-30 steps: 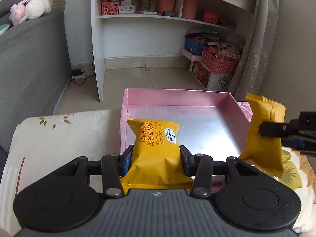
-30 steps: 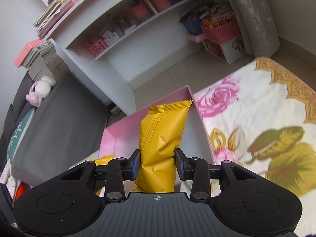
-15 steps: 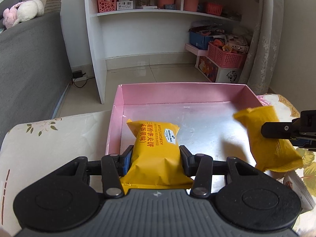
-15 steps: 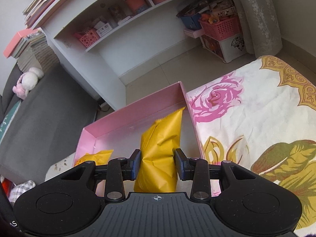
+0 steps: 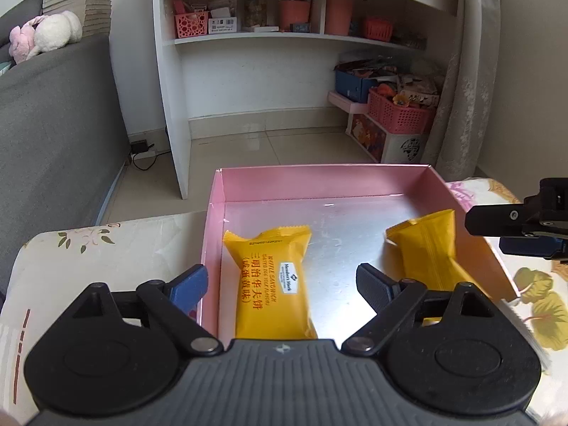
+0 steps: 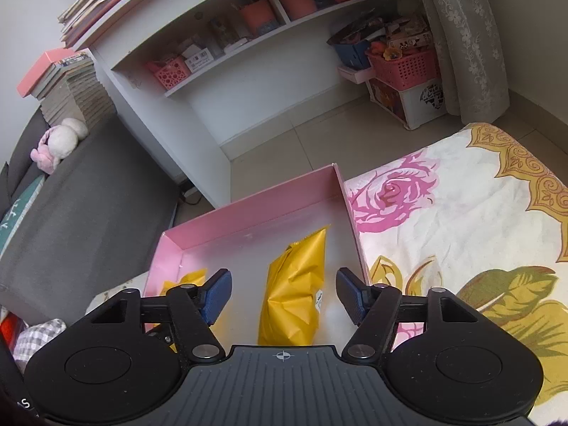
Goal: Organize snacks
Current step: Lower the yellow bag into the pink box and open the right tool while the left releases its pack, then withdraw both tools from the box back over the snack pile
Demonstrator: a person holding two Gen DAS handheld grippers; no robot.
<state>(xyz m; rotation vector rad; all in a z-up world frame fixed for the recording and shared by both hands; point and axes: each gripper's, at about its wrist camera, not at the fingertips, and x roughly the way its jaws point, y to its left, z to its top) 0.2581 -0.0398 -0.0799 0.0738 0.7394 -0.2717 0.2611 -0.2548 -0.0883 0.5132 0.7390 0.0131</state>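
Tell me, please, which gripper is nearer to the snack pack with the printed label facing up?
Left. The left gripper is open around the labelled snack pack; the right gripper sits over the other pack across the pink box.

Home: sofa (image 5: 53,135), cluttered shelves (image 5: 284,35)

Two yellow snack packets are lying flat inside the pink box (image 5: 319,186). The printed packet (image 5: 271,280) is resting near its left wall. The plain packet (image 5: 426,252) is lying beside its right wall.
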